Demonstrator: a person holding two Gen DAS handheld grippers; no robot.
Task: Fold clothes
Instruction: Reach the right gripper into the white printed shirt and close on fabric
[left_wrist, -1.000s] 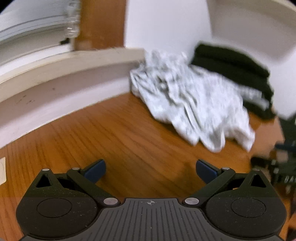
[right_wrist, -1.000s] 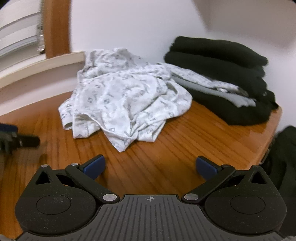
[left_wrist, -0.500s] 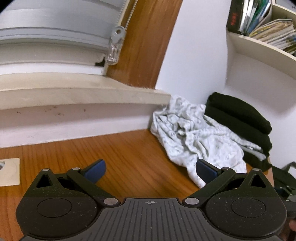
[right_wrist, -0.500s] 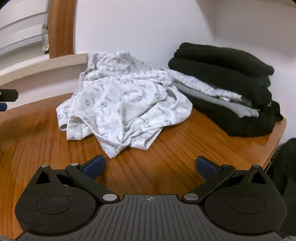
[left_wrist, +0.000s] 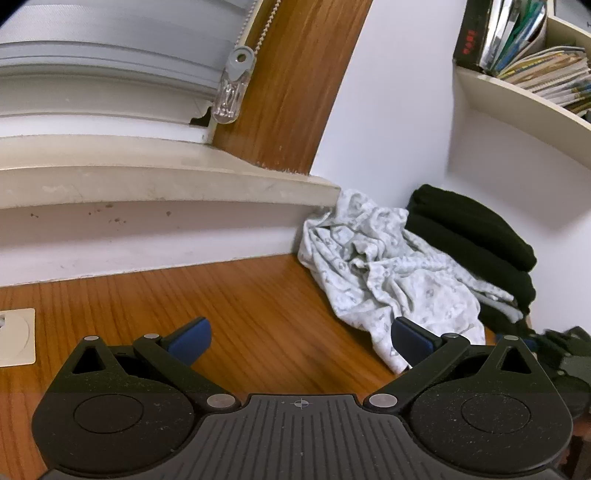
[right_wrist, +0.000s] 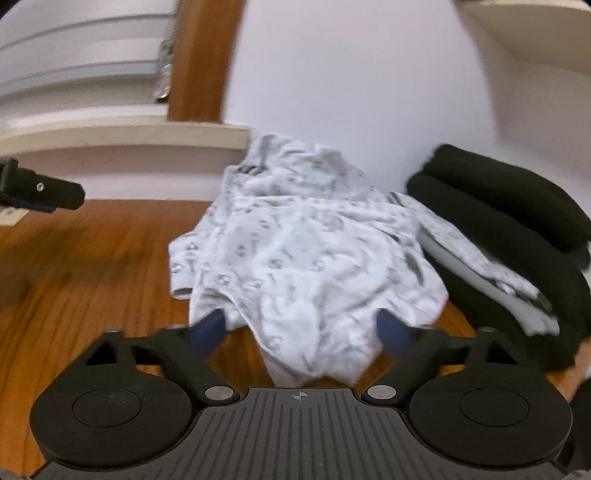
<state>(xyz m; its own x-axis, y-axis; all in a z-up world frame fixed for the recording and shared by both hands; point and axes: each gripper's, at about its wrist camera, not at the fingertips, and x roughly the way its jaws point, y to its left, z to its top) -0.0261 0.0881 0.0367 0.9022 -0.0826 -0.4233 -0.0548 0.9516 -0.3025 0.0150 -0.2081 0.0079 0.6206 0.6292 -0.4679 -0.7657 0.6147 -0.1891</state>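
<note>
1. Your folding of the crumpled patterned garment has not begun; it lies heaped on the desk at twelve o'clock from your right claw.
2. A folded dark stack at two o'clock looks done.
3. Right claw is closing around the hem, pads not yet pressing; left claw stands apart, empty.
4. Blur hides the garment's type.

The wooden tabletop is showing a glossy, varnished grain, while the crumpled patterned garment is looking like soft, matt, printed cloth. The folded black clothes are reading as thick matt fabric, and the window sill is appearing smooth, painted and slightly scuffed.
</note>
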